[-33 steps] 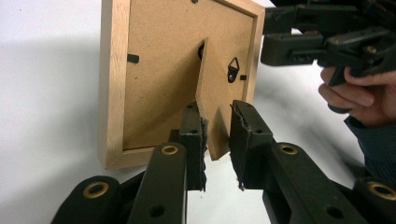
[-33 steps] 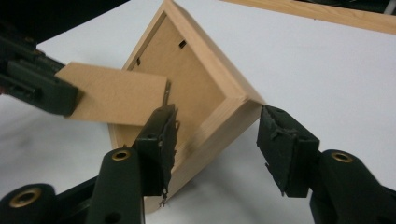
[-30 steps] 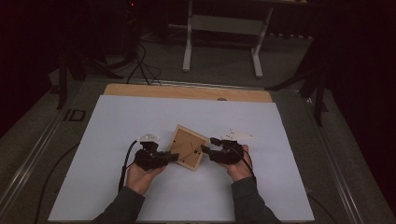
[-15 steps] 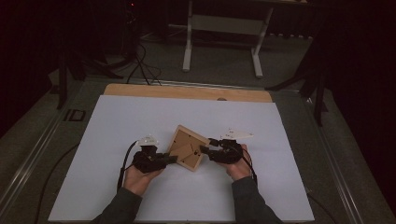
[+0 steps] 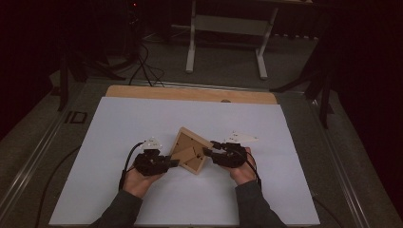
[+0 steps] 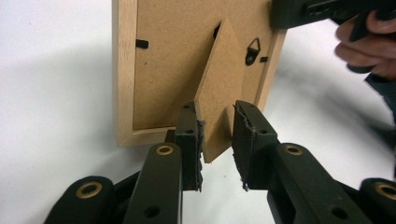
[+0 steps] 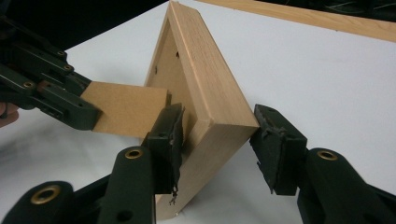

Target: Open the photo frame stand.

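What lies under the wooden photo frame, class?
The white table sheet lies under the photo frame, which rests back-up with its stand raised. Its front side is covered.

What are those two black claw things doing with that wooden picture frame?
A person works a picture frame lying face down on the white table. The left gripper has its fingers around the frame's cardboard stand and has just been opening. The right gripper straddles a frame corner, its fingers closing.

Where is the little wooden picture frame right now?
In the high view, the light wooden picture frame lies back-side up near the middle of the white table sheet, between the left gripper and the right gripper.
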A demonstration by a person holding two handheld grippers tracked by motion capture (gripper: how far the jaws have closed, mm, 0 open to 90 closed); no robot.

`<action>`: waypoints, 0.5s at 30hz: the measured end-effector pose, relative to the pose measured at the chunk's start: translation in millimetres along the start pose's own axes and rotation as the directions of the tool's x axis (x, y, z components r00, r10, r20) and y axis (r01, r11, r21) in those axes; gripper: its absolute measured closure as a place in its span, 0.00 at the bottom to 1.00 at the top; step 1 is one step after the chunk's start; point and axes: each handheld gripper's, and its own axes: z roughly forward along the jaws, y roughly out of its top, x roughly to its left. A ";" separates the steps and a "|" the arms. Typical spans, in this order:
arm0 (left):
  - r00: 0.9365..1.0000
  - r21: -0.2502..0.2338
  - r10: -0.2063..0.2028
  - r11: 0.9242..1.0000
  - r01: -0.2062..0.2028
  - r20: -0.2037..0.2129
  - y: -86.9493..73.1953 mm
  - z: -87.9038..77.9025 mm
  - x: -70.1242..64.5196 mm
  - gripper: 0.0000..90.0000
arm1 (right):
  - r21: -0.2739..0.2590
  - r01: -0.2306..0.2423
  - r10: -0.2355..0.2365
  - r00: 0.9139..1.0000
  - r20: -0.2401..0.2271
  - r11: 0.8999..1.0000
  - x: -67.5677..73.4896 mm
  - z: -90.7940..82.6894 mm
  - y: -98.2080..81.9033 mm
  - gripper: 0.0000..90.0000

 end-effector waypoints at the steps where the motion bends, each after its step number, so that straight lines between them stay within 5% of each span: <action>1: 1.000 0.002 0.000 1.000 0.000 -0.004 -0.1 0.2 0.2 0.80 | -0.001 0.002 -0.002 1.000 -0.002 1.000 0.5 -0.2 0.2 0.60; 8: 1.000 0.016 0.011 1.000 -0.011 -0.026 -0.4 1.4 1.3 0.77 | -0.007 0.014 -0.014 1.000 -0.003 1.000 4.3 -0.5 1.3 0.61; 15: 0.997 0.055 0.046 0.998 -0.043 -0.059 -2.1 6.8 1.1 0.76 | -0.016 0.079 -0.078 0.996 0.032 0.997 15.0 -1.7 5.0 0.63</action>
